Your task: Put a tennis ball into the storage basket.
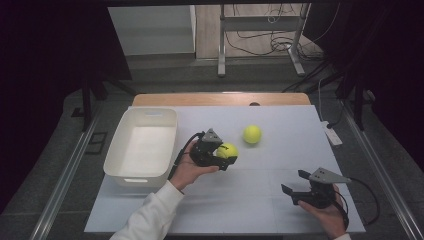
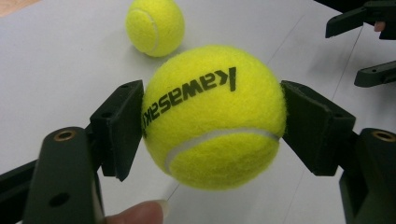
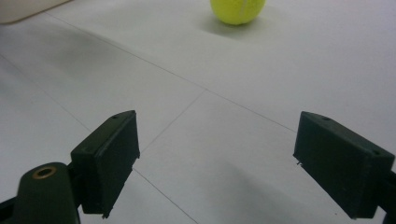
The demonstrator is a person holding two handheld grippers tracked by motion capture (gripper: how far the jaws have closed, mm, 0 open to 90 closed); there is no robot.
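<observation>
My left gripper (image 1: 226,157) is shut on a yellow tennis ball (image 1: 227,150) near the middle of the table. In the left gripper view both pads press on that tennis ball (image 2: 214,116), which has black lettering, and it hangs a little above the white tabletop. A second yellow tennis ball (image 1: 252,134) lies on the table just beyond it, and it is the second tennis ball (image 2: 154,26) at the top of the left gripper view. My right gripper (image 1: 295,182) stands open at the table's front right, with nothing between its pads (image 3: 112,154).
A white plastic bin (image 1: 142,145) stands at the left of the table, beside the left hand. The white tabletop (image 1: 280,150) has a wooden edge at the back. A small white object (image 1: 332,134) lies at the right edge.
</observation>
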